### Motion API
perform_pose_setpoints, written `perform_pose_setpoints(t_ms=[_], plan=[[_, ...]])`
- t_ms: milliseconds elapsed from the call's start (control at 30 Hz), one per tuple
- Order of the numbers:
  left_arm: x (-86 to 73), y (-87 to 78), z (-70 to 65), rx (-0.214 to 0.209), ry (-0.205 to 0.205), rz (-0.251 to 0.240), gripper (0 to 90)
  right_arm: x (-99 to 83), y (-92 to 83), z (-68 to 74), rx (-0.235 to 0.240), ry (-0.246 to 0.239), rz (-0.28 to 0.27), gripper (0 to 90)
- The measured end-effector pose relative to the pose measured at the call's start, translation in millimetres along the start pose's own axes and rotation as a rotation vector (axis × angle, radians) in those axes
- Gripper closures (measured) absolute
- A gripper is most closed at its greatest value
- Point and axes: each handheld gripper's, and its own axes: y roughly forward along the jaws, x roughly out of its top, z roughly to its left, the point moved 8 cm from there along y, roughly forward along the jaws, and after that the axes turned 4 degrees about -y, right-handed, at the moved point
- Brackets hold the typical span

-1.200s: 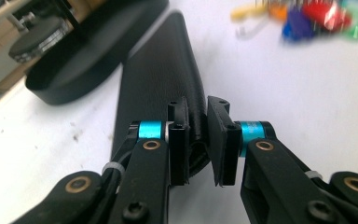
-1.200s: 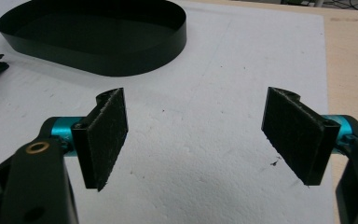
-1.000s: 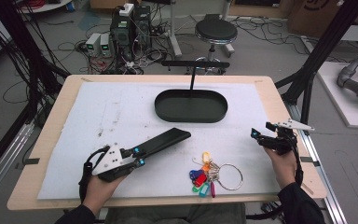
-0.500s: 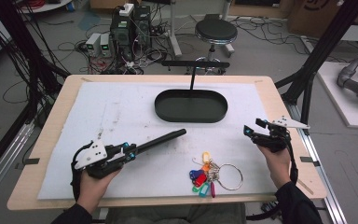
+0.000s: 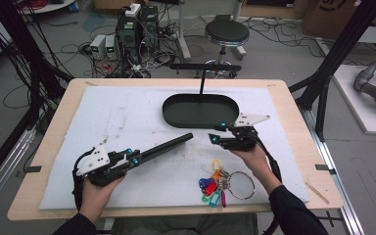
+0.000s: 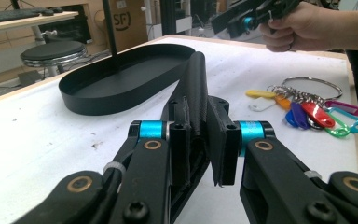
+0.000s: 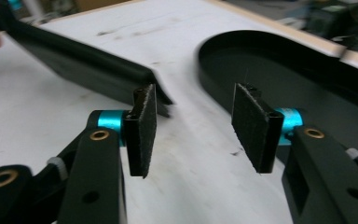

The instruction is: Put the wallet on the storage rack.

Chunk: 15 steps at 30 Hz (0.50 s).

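While left hand-held gripper (image 5: 136, 159) clamps black case (image 5: 169, 145), right hand-held gripper (image 5: 215, 134) apart, closing, beside oval tray (image 5: 176, 117).

1 black bar (image 5: 166, 146), 1 tray (image 5: 200, 111), 1 key bunch (image 5: 215, 185)

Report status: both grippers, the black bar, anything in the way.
Left gripper shut on black bar. Right gripper empty, jaws just been closing, near bar's free end. Tray just beyond; keys off to the side.
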Motion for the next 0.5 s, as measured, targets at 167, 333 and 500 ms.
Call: perform_pose_setpoints(t_ms=[167,333,500], plan=[[-0.8,-0.2,0.4,-0.001,-0.003,-0.001,79.3,5.3,30.6,16.2,0.071,-0.05,0.052,59.5],[-1.4,-0.1,0.5,-0.003,-0.005,-0.003,79.3,4.7,47.3,20.6,0.106,-0.05,0.087,64.5],[-0.7,0.2,0.4,-0.001,0.001,-0.004,79.2,5.5,50.8,27.2,0.108,-0.085,0.103,75.9]])
